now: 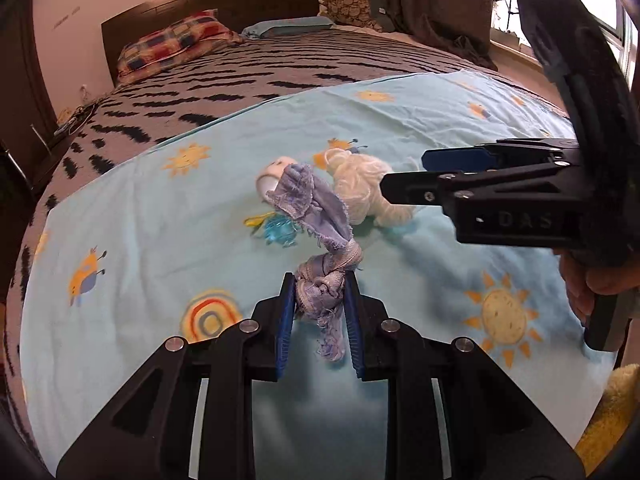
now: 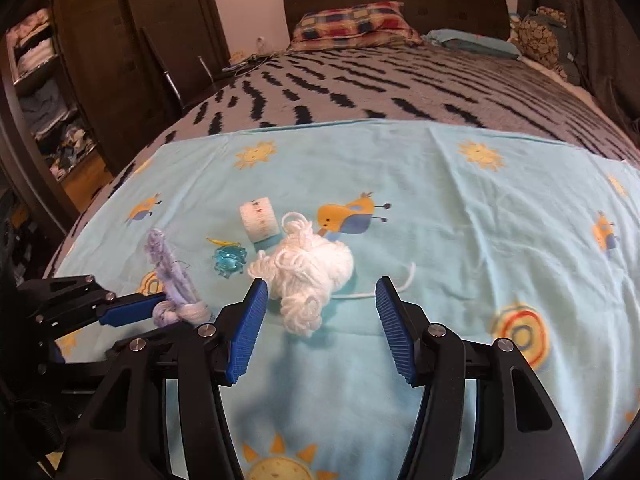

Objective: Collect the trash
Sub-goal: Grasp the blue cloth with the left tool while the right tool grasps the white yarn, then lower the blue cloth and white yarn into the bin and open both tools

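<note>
Bedroom, light-blue sheet [image 1: 160, 216] printed with suns and birds spread over a zebra-striped blanket [image 1: 240, 76]. Left gripper [image 1: 320, 300] clenched on a knotted lilac rag [image 1: 320, 284], its frayed end rising toward the white yarn bundle [image 2: 308, 276]. Right gripper [image 2: 320, 300] released, pads wide on either side of the yarn bundle, not touching. Seen clearly only from the right wrist: a white paper roll [image 2: 259, 220] behind the yarn bundle, a crumpled turquoise wrapper [image 2: 228, 262] left of it, open wardrobe shelves [image 2: 48, 92] stuffed with clothes. Seen only from the left wrist: raised letters "DAS" on the right gripper's body, a hand [image 1: 592, 284] on its handle.
</note>
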Tool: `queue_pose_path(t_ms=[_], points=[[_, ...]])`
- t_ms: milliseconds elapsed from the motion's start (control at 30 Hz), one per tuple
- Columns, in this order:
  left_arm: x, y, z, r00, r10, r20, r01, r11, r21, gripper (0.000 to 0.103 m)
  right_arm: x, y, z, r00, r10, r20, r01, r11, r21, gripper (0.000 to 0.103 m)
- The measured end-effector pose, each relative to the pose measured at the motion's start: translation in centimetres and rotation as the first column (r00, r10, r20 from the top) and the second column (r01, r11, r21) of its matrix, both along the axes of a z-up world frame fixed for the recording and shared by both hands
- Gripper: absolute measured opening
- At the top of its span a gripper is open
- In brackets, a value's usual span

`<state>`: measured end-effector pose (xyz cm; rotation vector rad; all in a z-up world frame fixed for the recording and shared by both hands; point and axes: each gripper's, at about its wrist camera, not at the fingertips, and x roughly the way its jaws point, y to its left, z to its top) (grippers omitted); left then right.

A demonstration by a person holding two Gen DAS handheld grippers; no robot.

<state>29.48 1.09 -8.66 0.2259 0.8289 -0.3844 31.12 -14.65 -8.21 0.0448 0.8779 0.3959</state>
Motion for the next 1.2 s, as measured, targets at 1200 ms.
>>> queue_pose_path(t_ms=[1200], points=[[-18.0,0.4,6.6,0.992,0.017,0.126,-0.010,0.999,-0.053,0.022,-21.9,-3.7,7.7,0.983,0.061,0.171,-0.045,0.994,-0.096,0.040]])
